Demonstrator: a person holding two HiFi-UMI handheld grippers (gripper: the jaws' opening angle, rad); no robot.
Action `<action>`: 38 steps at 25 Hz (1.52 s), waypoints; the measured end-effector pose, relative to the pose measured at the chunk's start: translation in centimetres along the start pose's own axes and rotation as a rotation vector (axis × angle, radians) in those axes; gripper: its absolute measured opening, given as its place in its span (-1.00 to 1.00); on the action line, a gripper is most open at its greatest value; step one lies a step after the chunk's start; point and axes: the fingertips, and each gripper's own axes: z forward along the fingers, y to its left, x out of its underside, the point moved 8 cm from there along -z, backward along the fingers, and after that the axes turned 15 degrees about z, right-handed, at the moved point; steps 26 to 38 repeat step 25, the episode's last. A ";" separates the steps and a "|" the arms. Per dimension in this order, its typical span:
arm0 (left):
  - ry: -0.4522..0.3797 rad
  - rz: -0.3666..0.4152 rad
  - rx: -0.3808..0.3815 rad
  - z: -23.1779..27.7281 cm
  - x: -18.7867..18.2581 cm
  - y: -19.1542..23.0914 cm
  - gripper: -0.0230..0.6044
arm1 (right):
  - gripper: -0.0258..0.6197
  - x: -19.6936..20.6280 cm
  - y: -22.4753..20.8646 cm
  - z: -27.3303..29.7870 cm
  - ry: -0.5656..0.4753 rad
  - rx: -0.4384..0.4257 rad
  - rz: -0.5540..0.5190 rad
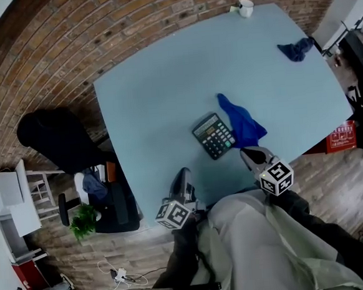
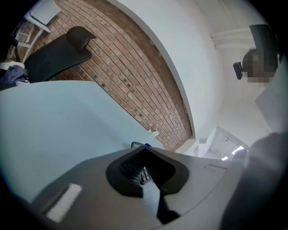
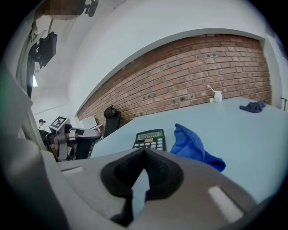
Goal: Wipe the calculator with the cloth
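No print is legible: the display and key labels on the dark grey desk calculator point(image 1: 214, 135) are too small to read, and the white print on the red sign point(image 1: 340, 138) by the table's right edge is blurred. The calculator lies flat near the front of the pale blue tabletop point(image 1: 165, 92), and the crumpled bright blue cloth point(image 1: 242, 122) lies just beside it on its right, about touching. The left gripper point(image 1: 182, 172) has its jaws pressed together on nothing and hovers near the front table edge, apart from the calculator. The right gripper point(image 1: 250, 153) also has its jaws closed and empty, near the cloth's near end. Each cube carries black-and-white square markers. A second, darker blue rag point(image 1: 296, 49) lies at the far right corner and a white cup point(image 1: 244, 7) stands at the far edge. Around it are a red brick wall point(image 3: 189, 76), a black office chair point(image 1: 56, 138) and a green potted plant point(image 1: 83, 221).
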 end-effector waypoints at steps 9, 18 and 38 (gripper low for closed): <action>0.007 -0.020 -0.004 0.4 0.5 0.2 -0.90 | -0.91 -0.1 -0.1 0.1 0.005 0.002 -0.010; 0.020 -0.052 -0.022 0.4 0.9 0.7 -0.90 | -0.91 0.2 0.2 0.6 0.031 -0.017 -0.017; 0.040 -0.082 -0.029 0.7 1.3 1.4 -0.90 | -0.91 0.9 0.1 0.9 0.050 -0.020 0.004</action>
